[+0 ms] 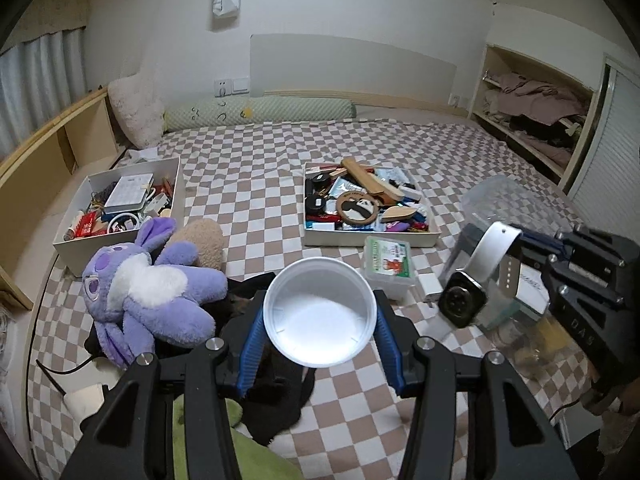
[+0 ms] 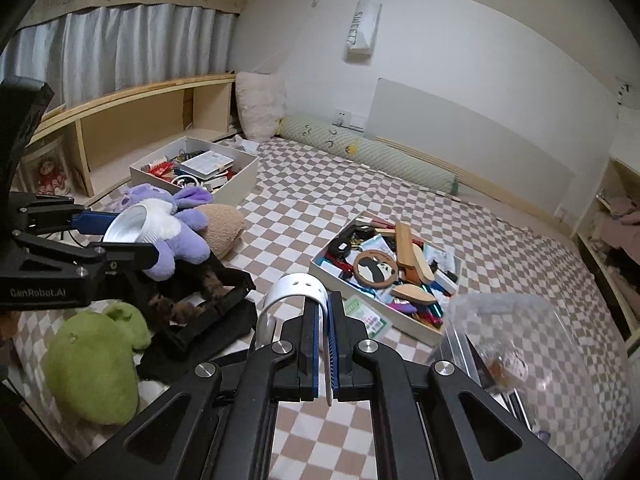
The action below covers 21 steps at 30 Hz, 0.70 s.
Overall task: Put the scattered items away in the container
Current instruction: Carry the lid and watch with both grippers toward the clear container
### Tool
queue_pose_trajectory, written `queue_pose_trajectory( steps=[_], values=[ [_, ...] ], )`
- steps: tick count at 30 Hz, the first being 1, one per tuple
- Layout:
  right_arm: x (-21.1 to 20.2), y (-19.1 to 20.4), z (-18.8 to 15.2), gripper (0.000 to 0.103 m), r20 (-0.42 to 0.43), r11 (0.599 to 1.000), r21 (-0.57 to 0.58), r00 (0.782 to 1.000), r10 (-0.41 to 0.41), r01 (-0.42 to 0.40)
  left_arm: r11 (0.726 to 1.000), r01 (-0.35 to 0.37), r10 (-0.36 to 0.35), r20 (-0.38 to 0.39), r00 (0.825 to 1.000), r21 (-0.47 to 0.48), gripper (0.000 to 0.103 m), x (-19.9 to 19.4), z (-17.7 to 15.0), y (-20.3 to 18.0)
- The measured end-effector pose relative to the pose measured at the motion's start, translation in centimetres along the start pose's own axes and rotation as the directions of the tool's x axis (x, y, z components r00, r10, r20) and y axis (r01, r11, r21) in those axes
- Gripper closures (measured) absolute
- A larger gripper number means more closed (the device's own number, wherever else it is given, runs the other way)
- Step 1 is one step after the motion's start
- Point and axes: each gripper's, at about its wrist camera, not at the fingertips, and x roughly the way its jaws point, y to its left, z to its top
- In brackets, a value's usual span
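Note:
My left gripper (image 1: 320,310) is shut on a white round plastic cup (image 1: 320,332), its blue pads pressing both sides and its mouth facing the camera. It hangs above the checkered bed. In the right wrist view this cup (image 2: 130,226) shows at the left in the left gripper (image 2: 108,236). My right gripper (image 2: 329,308) is shut on the white strap (image 2: 294,292) of a smartwatch. The watch's dark body (image 1: 462,304) dangles below the right gripper (image 1: 520,242), just in front of a clear plastic container (image 1: 512,208) that also shows in the right wrist view (image 2: 520,340).
Two white boxes (image 1: 434,236) (image 1: 74,256) packed with small items stand on the bed. A purple plush (image 1: 152,284), a brown plush (image 1: 204,240), a green plush (image 2: 92,364) and a black bag (image 2: 200,312) lie on the left. A small card pack (image 1: 386,264) and a white charger (image 1: 430,284) lie near the container.

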Motion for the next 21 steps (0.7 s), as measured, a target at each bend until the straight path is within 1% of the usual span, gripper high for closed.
queue_pose_trajectory(
  steps=[4, 12, 16, 19, 21],
  values=[
    [-1.7, -0.4, -1.0, 0.098, 0.0, 1.0, 0.024, 1.0, -0.007, 0.007, 1.0, 0.0, 0.0, 0.013, 1.0, 0.013, 0.053, -1.3, -0.5, -1.0],
    [-5.3, -1.1, -2.2, 0.098, 0.038, 0.997, 0.081, 0.999, -0.01, 0.007, 0.999, 0.016, -0.017, 0.04, 0.999, 0.031, 0.053, -3.2, -1.3, -3.3],
    [-6.7, -1.9, -2.4, 0.098, 0.054, 0.992, 0.123, 0.998, -0.018, 0.011, 0.997, 0.007, -0.013, 0.077, 0.997, 0.078, 0.053, -4.2, -1.5, -5.3],
    [-7.6, -2.4, -2.3, 0.098, 0.07, 0.989, 0.151, 0.997, -0.018, 0.007, 0.996, 0.032, -0.039, 0.084, 0.996, 0.083, 0.053, -4.5, -1.4, -6.3],
    [-8.3, -2.8, -2.0, 0.098, 0.088, 0.986, 0.169, 0.996, -0.018, 0.003, 0.995, 0.034, -0.042, 0.094, 0.995, 0.093, 0.053, -4.6, -1.3, -7.0]
  ],
)
